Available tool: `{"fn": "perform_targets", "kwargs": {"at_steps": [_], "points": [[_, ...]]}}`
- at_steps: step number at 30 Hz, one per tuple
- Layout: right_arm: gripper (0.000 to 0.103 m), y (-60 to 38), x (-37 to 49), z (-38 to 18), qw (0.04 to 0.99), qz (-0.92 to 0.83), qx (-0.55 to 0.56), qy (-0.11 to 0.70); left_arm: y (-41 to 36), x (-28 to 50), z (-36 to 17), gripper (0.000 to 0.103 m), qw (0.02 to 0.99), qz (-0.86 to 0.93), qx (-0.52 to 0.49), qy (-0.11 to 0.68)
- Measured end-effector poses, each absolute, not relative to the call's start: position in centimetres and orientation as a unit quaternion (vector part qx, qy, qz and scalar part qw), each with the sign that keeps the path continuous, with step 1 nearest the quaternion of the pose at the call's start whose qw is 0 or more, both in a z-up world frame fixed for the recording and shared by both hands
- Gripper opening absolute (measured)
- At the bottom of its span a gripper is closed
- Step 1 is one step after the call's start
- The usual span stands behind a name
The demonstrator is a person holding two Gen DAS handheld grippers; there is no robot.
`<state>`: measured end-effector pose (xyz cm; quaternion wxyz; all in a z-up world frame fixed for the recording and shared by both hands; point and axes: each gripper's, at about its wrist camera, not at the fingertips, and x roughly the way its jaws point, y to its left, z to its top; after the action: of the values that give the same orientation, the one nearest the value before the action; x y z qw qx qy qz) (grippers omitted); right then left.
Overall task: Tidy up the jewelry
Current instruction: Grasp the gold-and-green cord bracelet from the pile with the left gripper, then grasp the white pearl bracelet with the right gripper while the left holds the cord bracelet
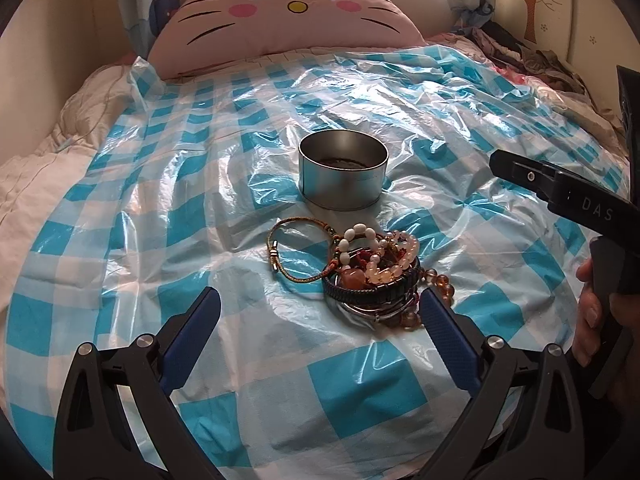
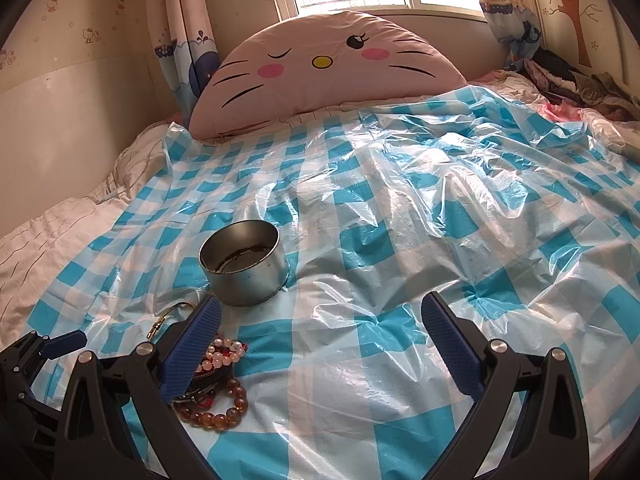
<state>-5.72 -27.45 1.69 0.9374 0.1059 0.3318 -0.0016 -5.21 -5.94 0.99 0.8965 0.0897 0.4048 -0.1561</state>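
**Bracelet pile waits by the tin on a plastic-covered bed**

A bed [image 1: 40, 184] fills both views, draped in a crinkled blue-and-white checked plastic sheet [image 1: 460, 92], with a pink cat-face cushion [image 1: 288, 12] at the top of the frame under a bright window.

At centre in the left view stands a round metal tin [image 1: 343, 170], open-topped, something dark lying inside. Just below it lies the jewelry pile [image 1: 376, 272]: pale and amber beaded bracelets, a dark braided band, a thin cord loop hanging out to the left.

The left tool [image 1: 320, 320] is spread wide, its right pad beside the pile and nothing gripped. The right tool [image 2: 320, 324] is also wide and empty; the pile sits at its lower left.

The bracelets look light, loose and tangled; beads are likely to roll between pads. Pinching one strand at the pile's edge, such as the cord loop, seems safest on the slippery sheet.
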Motion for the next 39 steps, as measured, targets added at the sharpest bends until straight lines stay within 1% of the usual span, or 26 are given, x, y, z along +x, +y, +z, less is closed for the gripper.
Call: {"fn": "perform_targets", "kwargs": {"at_steps": [2,5,8,10,11,13,14,15,16,18,22,26,31,33,35,36,38,39], "points": [[0.096,-27.7,-5.7,1.6,0.936,0.001,0.114,0.333,-6.2,-4.0,0.8,0.096,0.895,-0.148,0.088,0.412],[0.096,-28.0,-5.6,1.4,0.933,0.004,0.126,0.336,-5.3,-0.9,0.6,0.091,0.893,-0.120,0.052,0.431],[0.096,-28.1,-5.5,1.2,0.931,0.007,0.133,0.340,-4.8,2.1,0.1,0.081,0.892,-0.089,0.039,0.441],[0.096,-28.1,-5.4,1.1,0.930,0.011,0.136,0.343,-5.2,3.9,-0.8,0.064,0.886,-0.070,0.061,0.454],[0.096,-28.1,-5.3,1.1,0.929,0.014,0.137,0.343,-5.5,4.8,-1.4,0.059,0.881,-0.065,0.071,0.464],[0.096,-28.0,-5.3,1.1,0.928,0.020,0.140,0.344,-5.7,6.1,-2.9,0.032,0.868,-0.064,0.075,0.486],[0.096,-28.0,-5.3,1.0,0.928,0.024,0.141,0.345,-5.6,6.6,-3.8,0.023,0.860,-0.068,0.069,0.501],[0.096,-28.0,-5.2,1.0,0.926,0.029,0.143,0.348,-5.6,6.8,-4.4,0.011,0.854,-0.072,0.068,0.511],[0.096,-27.9,-5.0,0.9,0.923,0.038,0.145,0.354,-5.7,6.6,-4.8,0.008,0.853,-0.077,0.073,0.510],[0.096,-27.6,-4.3,0.3,0.911,0.066,0.148,0.380,-5.9,5.9,-4.6,0.007,0.859,-0.089,0.077,0.499],[0.096,-25.6,-2.6,-1.3,0.876,0.144,0.125,0.443,-4.3,4.9,-3.0,0.007,0.872,-0.096,0.044,0.478],[0.096,-23.3,-2.1,-1.5,0.872,0.184,0.074,0.447,-3.0,4.4,-1.4,0.007,0.879,-0.101,0.029,0.464],[0.095,-21.1,-0.3,-1.4,0.866,0.232,0.035,0.442,-2.1,4.2,-0.2,0.007,0.883,-0.108,0.018,0.457],[0.090,-19.8,0.5,-1.4,0.859,0.257,0.007,0.442,-1.9,4.1,0.0,0.007,0.884,-0.109,0.017,0.455],[0.071,-18.4,1.4,-1.8,0.849,0.281,-0.024,0.447,-1.8,4.1,0.1,0.007,0.884,-0.110,0.017,0.454],[0.065,-17.8,1.8,-2.1,0.844,0.288,-0.036,0.451,-1.7,4.1,0.1,0.007,0.884,-0.111,0.017,0.453],[0.035,-17.0,2.4,-2.8,0.831,0.302,-0.050,0.465,-1.7,4.1,0.1,0.007,0.884,-0.110,0.018,0.453],[0.030,-16.8,2.6,-3.0,0.825,0.310,-0.055,0.470,-1.7,4.1,0.1,0.007,0.884,-0.110,0.019,0.454]]}}
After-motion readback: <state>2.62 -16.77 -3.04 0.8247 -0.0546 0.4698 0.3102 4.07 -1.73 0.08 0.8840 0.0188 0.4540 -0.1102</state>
